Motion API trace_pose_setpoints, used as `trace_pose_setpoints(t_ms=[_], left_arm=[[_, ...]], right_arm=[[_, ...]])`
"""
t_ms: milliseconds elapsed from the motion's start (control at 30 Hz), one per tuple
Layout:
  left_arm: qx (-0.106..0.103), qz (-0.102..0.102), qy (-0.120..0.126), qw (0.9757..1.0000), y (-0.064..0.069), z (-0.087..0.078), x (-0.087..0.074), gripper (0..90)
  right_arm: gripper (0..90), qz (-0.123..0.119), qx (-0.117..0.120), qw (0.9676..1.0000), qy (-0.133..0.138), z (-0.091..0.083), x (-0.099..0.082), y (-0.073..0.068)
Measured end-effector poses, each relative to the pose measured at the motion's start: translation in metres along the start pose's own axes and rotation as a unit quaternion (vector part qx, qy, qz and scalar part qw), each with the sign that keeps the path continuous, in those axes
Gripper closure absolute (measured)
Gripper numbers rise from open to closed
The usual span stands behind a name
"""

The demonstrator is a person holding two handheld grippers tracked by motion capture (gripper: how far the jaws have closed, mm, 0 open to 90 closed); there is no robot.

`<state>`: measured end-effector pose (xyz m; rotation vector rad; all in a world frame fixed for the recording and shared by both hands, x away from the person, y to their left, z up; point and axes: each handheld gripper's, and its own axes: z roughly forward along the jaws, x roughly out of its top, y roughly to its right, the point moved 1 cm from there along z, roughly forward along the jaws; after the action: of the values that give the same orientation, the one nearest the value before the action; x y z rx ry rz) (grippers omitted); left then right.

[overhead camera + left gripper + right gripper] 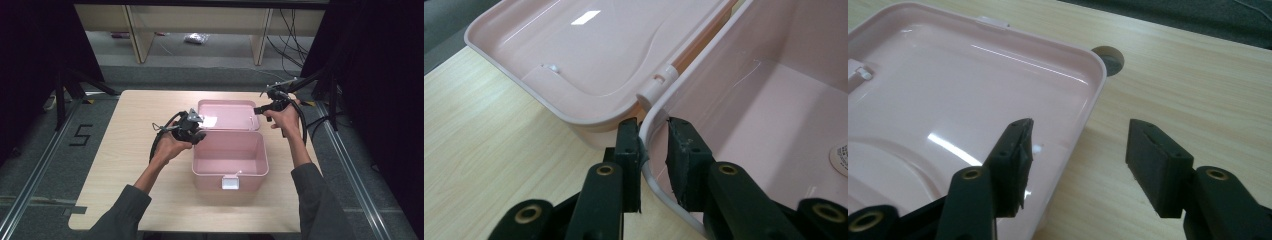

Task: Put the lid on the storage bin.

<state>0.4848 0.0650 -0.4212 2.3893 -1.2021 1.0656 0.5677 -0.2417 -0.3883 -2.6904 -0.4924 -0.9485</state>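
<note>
From the high view, the open pink plastic box point(230, 160) sits mid-tabletop point(125, 165), its lid point(229, 114) lying flat behind. In the left gripper view, my left fingers point(653, 150) pinch the box's rim. In the right gripper view, my right fingers point(1075, 165), half spread and holding nothing, straddle the lid's edge.

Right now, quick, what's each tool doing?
Left tool: closed on the pink box's rim, jaws on either side of the wall.
Right tool: open, holding nothing, straddling the lid's edge.
</note>
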Motion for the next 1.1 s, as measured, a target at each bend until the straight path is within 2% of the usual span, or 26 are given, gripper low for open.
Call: trace_pose_setpoints(t_ms=[33, 100, 167, 200, 233, 267, 300, 333, 367, 400, 433, 467, 500, 567, 633, 700, 733, 867, 900, 933, 967, 1000, 1033, 1100], left_arm=[[-0.001, -0.002, 0.001, 1.0000, 0.000, 0.001, 0.000, 75.5], [-0.001, -0.001, 0.001, 1.0000, 0.000, 0.001, 0.000, 75.5], [-0.001, 0.001, 0.001, 1.0000, 0.000, 0.000, 0.000, 75.5], [-0.001, 0.000, 0.002, 1.0000, 0.000, 0.000, 0.000, 75.5], [-0.001, 0.001, 0.002, 1.0000, 0.001, 0.000, 0.000, 75.5], [-0.002, 0.002, 0.002, 1.0000, 0.001, 0.000, 0.000, 75.5], [0.000, 0.003, 0.001, 1.0000, 0.001, 0.000, 0.000, 75.4], [0.000, 0.004, 0.001, 1.0000, 0.001, 0.000, 0.000, 75.4], [0.000, 0.003, 0.001, 1.0000, 0.001, 0.001, 0.000, 75.4], [0.000, 0.004, 0.001, 1.0000, 0.000, 0.001, 0.000, 75.3], [-0.001, 0.004, 0.002, 1.0000, 0.000, 0.001, 0.000, 75.3], [-0.001, 0.004, 0.002, 1.0000, 0.000, 0.001, 0.000, 75.3], [-0.001, 0.004, 0.002, 1.0000, 0.000, 0.001, 0.000, 75.3], [-0.002, 0.003, 0.003, 1.0000, 0.000, 0.001, 0.000, 75.3], [-0.002, 0.003, 0.003, 1.0000, 0.000, 0.001, 0.000, 75.3], [-0.002, 0.003, 0.004, 1.0000, 0.000, 0.001, 0.000, 75.3], [-0.002, 0.003, 0.004, 1.0000, 0.000, 0.001, 0.000, 75.3], [0.000, 0.004, 0.003, 1.0000, 0.000, 0.001, 0.000, 75.2], [0.000, 0.005, 0.003, 1.0000, 0.000, 0.001, 0.000, 75.2], [0.000, 0.005, 0.003, 1.0000, 0.000, 0.002, 0.000, 75.2], [0.001, 0.005, 0.002, 1.0000, 0.000, 0.001, 0.000, 75.2], [0.000, 0.004, 0.002, 1.0000, 0.000, 0.002, 0.000, 75.2], [0.000, 0.003, 0.003, 1.0000, 0.000, 0.002, 0.000, 75.2], [0.001, 0.004, 0.003, 1.0000, 0.000, 0.002, 0.000, 75.2]], right_arm=[[47.9, 0.008, 0.003, 1.0000, -0.002, 0.000, 0.000, 0.000], [50.3, -0.009, -0.009, 0.9999, 0.007, 0.004, 0.000, 0.004], [52.3, 0.018, -0.005, 0.9998, 0.001, 0.006, 0.000, 0.002], [53.9, -0.002, -0.010, 0.9999, 0.006, 0.008, 0.001, 0.007], [54.5, 0.019, -0.010, 0.9998, 0.004, 0.009, 0.002, 0.005], [55.6, 0.012, -0.010, 0.9998, 0.009, 0.011, 0.002, 0.007], [57.0, 0.023, -0.007, 0.9997, 0.003, 0.012, 0.002, 0.006], [57.6, 0.008, -0.014, 0.9998, 0.009, 0.014, 0.002, 0.008], [58.9, 0.013, -0.012, 0.9997, 0.013, 0.016, 0.002, 0.007], [59.5, 0.009, -0.017, 0.9998, 0.008, 0.016, 0.003, 0.007], [60.3, -0.007, -0.026, 0.9996, 0.001, 0.019, 0.004, 0.008], [61.2, 0.001, -0.036, 0.9993, 0.001, 0.019, 0.006, 0.005], [62.1, 0.024, -0.037, 0.9990, -0.006, 0.021, 0.007, 0.000], [62.9, 0.001, -0.034, 0.9994, -0.005, 0.022, 0.009, 0.003], [64.0, 0.006, -0.038, 0.9992, -0.012, 0.025, 0.011, 0.000], [65.1, -0.006, -0.039, 0.9992, -0.013, 0.029, 0.012, 0.001], [65.8, 0.013, -0.036, 0.9990, -0.023, 0.030, 0.011, -0.002], [68.7, 0.005, -0.043, 0.9987, -0.028, 0.037, 0.010, 0.000], [69.6, -0.005, -0.041, 0.9988, -0.026, 0.039, 0.009, 0.001], [71.1, 0.008, -0.050, 0.9982, -0.033, 0.040, 0.009, 0.000], [72.3, 0.010, -0.048, 0.9982, -0.035, 0.041, 0.009, -0.001], [73.7, 0.009, -0.047, 0.9983, -0.033, 0.042, 0.009, 0.000], [74.7, -0.006, -0.048, 0.9985, -0.027, 0.044, 0.009, 0.002], [75.6, -0.004, -0.050, 0.9984, -0.025, 0.044, 0.009, 0.000]])
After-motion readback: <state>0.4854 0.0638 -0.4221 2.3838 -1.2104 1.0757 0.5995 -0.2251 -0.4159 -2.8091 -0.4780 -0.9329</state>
